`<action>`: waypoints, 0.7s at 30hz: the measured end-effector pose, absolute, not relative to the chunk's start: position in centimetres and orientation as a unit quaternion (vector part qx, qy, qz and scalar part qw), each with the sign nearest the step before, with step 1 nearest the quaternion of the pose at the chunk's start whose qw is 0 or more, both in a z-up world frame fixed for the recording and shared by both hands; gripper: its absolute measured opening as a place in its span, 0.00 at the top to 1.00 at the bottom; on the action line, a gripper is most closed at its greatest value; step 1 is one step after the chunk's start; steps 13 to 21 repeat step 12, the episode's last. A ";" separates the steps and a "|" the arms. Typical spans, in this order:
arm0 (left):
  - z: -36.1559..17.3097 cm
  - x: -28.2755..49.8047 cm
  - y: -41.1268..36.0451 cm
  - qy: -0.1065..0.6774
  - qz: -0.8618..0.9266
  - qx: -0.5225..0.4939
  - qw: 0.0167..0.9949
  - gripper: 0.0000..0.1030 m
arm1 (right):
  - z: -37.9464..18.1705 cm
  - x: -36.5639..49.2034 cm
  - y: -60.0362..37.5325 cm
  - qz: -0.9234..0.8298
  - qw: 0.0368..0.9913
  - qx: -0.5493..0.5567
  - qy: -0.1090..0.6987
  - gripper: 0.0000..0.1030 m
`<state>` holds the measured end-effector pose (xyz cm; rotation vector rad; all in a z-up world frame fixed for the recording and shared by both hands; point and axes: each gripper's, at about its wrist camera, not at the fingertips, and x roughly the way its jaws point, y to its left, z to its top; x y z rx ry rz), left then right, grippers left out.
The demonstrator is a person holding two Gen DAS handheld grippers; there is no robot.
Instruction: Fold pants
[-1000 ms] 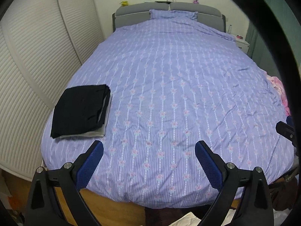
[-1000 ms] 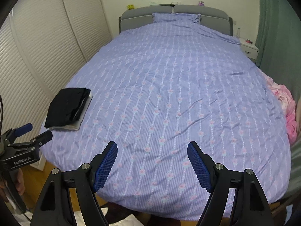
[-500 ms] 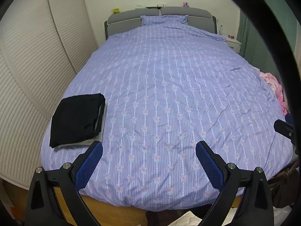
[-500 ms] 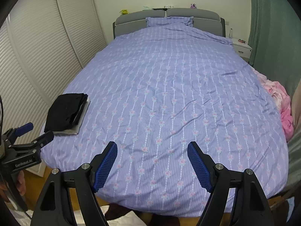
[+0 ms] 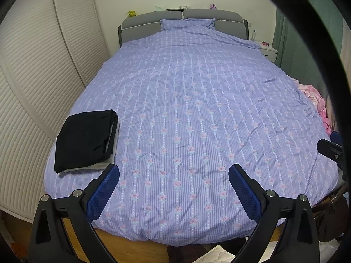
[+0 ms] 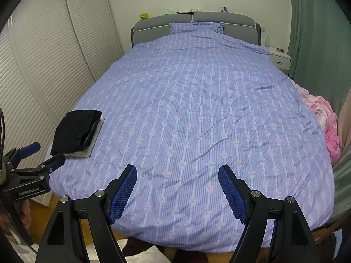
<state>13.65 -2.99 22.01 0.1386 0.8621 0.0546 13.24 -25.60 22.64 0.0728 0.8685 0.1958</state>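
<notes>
both tongs, left tongs and right tongs, hang apart and empty over the foot of the bed. folded black pants rest on a pale folded cloth at its left corner. likely next: fetch another pair, spreading it flat mid-bed.

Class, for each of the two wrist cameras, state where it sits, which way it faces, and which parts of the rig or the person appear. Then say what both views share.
Left wrist: sits on the left gripper, at the foot of the bed, facing its headboard; own open fingers show, the right gripper at the right edge.
Right wrist: sits on the right gripper, facing the same way; own open fingers show, the left gripper and a hand at the left.
Shared: bed, folded black pants, pink cloth, nightstand.
</notes>
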 end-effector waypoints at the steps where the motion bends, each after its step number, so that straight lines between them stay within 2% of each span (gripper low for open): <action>1: 22.0 13.6 -3.1 0.417 0.026 0.067 0.906 0.01 | 22.6 13.3 -25.6 0.094 0.902 0.035 0.421 0.25; 21: 22.0 13.5 -3.7 0.411 0.026 0.069 0.909 0.01 | 22.5 13.1 -25.9 0.093 0.899 0.035 0.426 0.25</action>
